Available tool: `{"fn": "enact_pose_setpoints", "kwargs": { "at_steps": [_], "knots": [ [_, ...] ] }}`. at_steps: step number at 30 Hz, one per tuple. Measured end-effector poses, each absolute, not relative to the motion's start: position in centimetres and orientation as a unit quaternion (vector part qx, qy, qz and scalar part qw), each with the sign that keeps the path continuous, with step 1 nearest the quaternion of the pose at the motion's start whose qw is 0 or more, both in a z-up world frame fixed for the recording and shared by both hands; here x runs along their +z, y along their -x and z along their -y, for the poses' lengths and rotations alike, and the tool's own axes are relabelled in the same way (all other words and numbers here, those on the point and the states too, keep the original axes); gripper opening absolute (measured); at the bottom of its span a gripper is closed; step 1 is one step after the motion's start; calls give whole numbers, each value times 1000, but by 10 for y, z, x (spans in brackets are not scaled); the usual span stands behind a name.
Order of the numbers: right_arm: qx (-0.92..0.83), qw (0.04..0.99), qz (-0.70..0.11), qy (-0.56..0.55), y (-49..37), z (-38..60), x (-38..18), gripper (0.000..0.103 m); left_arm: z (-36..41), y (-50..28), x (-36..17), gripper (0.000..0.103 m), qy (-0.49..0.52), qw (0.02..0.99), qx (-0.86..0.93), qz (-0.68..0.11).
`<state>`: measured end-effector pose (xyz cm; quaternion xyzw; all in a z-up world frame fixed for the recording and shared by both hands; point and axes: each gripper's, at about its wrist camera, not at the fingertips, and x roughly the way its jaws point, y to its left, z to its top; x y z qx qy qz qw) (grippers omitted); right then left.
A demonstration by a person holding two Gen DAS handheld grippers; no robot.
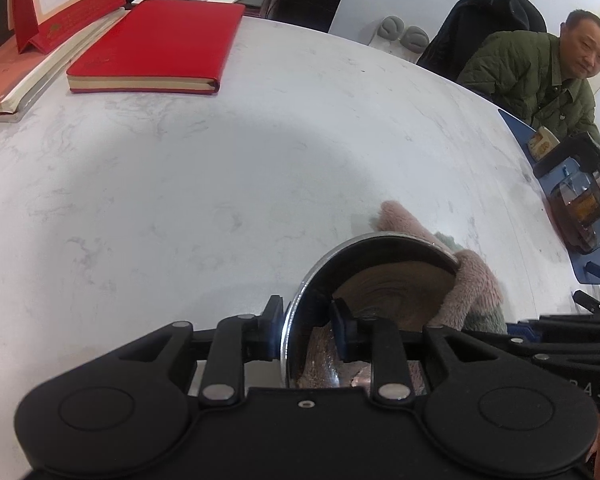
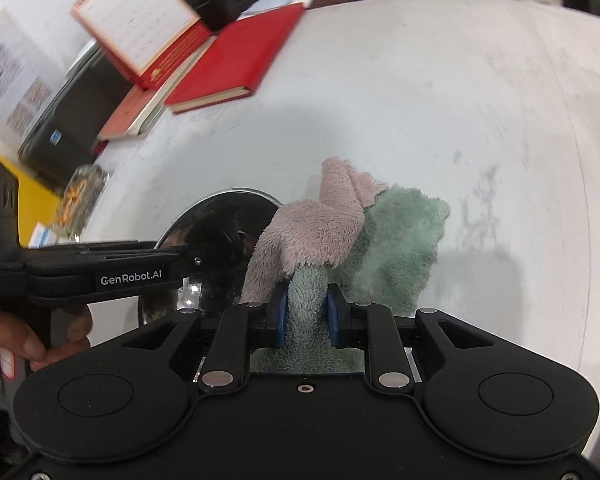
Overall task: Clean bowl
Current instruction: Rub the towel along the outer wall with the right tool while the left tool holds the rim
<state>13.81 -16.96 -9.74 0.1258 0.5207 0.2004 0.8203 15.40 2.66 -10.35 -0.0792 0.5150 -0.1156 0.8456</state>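
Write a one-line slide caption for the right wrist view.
Right gripper pinches a pink-and-green cloth against the steel bowl held by the left gripper.

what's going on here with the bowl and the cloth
A person is cleaning a shiny round metal bowl on the white marble-look table, with tongs in each hand. The left tongs clamp the bowl's rim, holding it tipped on edge. The right tongs are shut on a fluffy pink and green cloth, which lies draped against the bowl's rim.
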Motion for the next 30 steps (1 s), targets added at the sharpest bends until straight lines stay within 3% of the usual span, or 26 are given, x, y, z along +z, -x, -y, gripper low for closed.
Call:
{"fn": "enact_pose_setpoints", "kwargs": {
  "at_steps": [9, 15, 30],
  "knots": [
    [177, 819, -522, -155, -129, 170, -100, 20, -24, -151, -103, 27, 78, 852, -102, -508],
    [184, 822, -517, -152, -130, 171, -100, 20, -28, -148, -99, 23, 84, 850, -99, -510],
    [209, 834, -491, -141, -130, 181, -80, 23, -17, -156, -101, 27, 26, 841, -123, -527]
  ]
}}
